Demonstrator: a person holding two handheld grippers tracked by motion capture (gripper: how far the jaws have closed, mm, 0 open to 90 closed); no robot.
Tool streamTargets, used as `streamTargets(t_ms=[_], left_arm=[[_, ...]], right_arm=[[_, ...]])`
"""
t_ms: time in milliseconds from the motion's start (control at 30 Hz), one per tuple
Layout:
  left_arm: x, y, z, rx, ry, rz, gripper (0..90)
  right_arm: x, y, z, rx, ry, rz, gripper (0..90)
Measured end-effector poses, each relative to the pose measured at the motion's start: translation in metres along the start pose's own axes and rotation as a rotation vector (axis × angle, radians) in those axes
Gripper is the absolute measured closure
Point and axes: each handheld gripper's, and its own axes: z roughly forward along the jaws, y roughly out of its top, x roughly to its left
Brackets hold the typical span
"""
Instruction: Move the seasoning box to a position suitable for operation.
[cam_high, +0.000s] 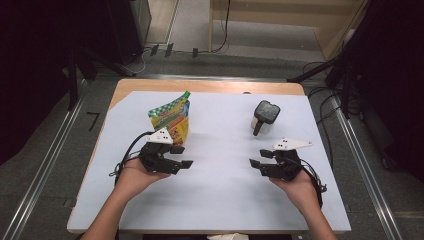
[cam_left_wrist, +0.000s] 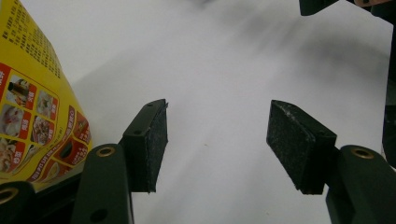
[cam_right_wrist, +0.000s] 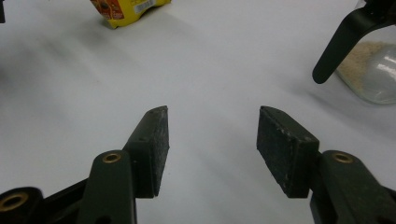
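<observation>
Left gripper (cam_high: 183, 161) sat open & empty beside yellow pouch (cam_high: 172, 121); right gripper (cam_high: 257, 163) likewise (jar (cam_high: 264, 118) nearby, untouched).

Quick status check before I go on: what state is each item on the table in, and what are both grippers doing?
Yellow pouch: standing upright, top sealed, untouched.
Glass jar: upright, black lid on, holds a pale grainy filling at the bottom, untouched.
Left gripper: open, nothing between the jaws, just beside the pouch.
Right gripper: open, nothing between the jaws, short of the jar.
</observation>
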Motion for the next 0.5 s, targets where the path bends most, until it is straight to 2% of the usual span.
streamTargets(t_ms=[367,500], left_arm=[[-0.001,0.000,0.000,0.008,-0.007,0.007,38.9],[-0.001,0.000,-0.001,0.010,-0.006,0.006,39.1]], right_arm=[[-0.013,0.002,-0.003,-0.018,-0.038,0.014,51.9],[-0.023,0.003,-0.003,-0.029,-0.069,0.029,54.9]])
